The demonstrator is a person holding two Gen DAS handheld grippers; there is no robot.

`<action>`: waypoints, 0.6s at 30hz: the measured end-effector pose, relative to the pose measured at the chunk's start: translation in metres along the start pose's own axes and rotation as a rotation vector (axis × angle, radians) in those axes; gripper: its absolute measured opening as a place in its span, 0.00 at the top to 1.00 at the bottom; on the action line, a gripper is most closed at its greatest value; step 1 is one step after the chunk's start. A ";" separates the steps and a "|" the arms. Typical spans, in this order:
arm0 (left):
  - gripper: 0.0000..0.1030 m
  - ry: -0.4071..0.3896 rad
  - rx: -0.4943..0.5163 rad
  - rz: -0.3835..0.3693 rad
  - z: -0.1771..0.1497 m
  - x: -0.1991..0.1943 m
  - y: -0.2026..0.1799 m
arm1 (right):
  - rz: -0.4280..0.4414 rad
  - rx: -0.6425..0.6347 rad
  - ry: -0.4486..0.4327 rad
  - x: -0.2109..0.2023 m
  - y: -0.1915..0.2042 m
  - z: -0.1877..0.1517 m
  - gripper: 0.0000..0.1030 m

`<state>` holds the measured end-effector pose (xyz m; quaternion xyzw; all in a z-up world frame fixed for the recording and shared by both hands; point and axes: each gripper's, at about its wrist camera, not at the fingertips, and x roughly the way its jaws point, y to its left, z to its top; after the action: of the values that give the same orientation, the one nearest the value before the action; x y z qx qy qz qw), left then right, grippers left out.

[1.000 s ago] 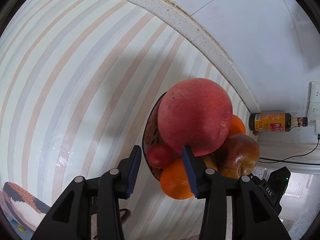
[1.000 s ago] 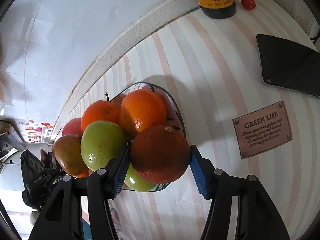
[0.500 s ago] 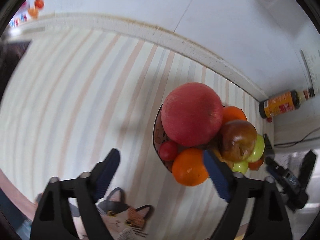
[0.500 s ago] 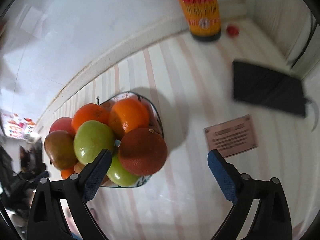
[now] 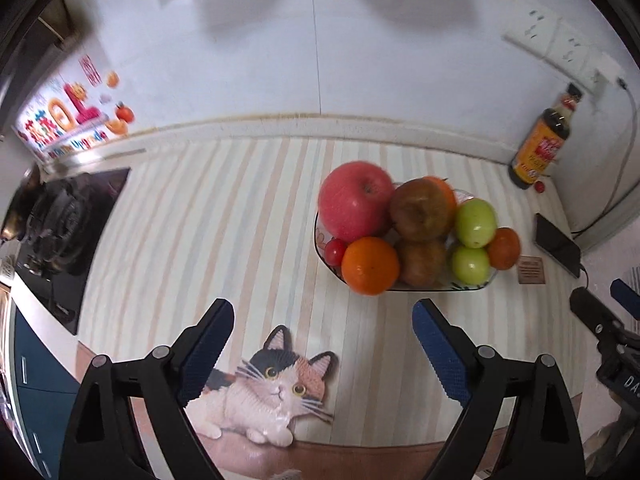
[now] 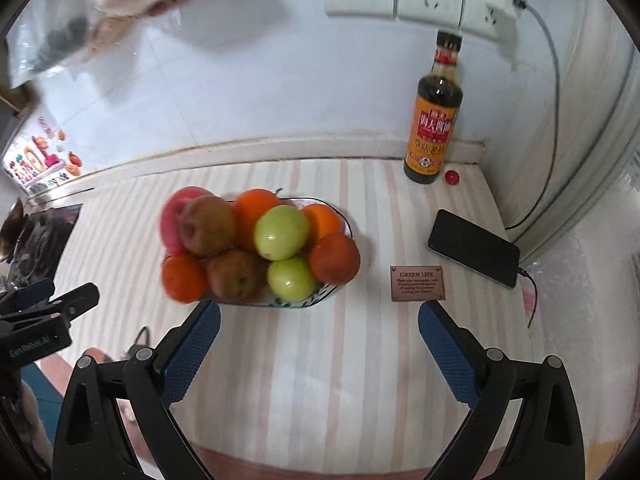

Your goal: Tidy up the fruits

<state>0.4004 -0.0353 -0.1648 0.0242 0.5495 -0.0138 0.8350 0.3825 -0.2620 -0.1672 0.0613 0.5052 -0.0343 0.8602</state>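
Left gripper point(image 5: 323, 326): black frame with blue pads, jaws wide apart, nothing between them; a second ago they were almost together beside the fruit.
Right gripper point(image 6: 319, 330): same build; jaws are opening now and hold nothing. A second ago they clamped the dark orange fruit point(image 6: 334, 259).
Dark orange fruit: now it rests at the right end of the pile, free of the pads.
Patterned shallow bowl point(image 6: 347, 227): stands on the striped table mat point(image 6: 304, 360), heaped with a big red apple point(image 5: 356, 200), oranges, brown pears and two green fruits.
Meaning: both tools have let go and pulled up and back, so this placing looks finished.
Far corner: one small red tomato point(image 6: 452, 177) lies just beside the dark sauce bottle point(image 6: 434, 120), outside the bowl; probably it is left to collect.
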 end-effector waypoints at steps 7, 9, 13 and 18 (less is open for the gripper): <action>0.11 -0.102 0.002 -0.044 -0.025 -0.072 -0.002 | 0.001 -0.006 -0.076 -0.078 0.018 -0.030 0.02; 0.11 -0.138 0.011 -0.057 -0.037 -0.095 0.002 | -0.005 0.000 -0.111 -0.106 0.025 -0.042 0.02; 0.11 -0.189 0.036 -0.075 -0.062 -0.135 0.011 | -0.036 0.013 -0.181 -0.161 0.039 -0.070 0.02; 0.11 -0.224 0.055 -0.095 -0.094 -0.177 0.024 | -0.051 0.039 -0.225 -0.220 0.055 -0.105 0.01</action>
<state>0.2449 -0.0063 -0.0387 0.0191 0.4529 -0.0710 0.8885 0.1908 -0.1930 -0.0220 0.0608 0.4060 -0.0728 0.9089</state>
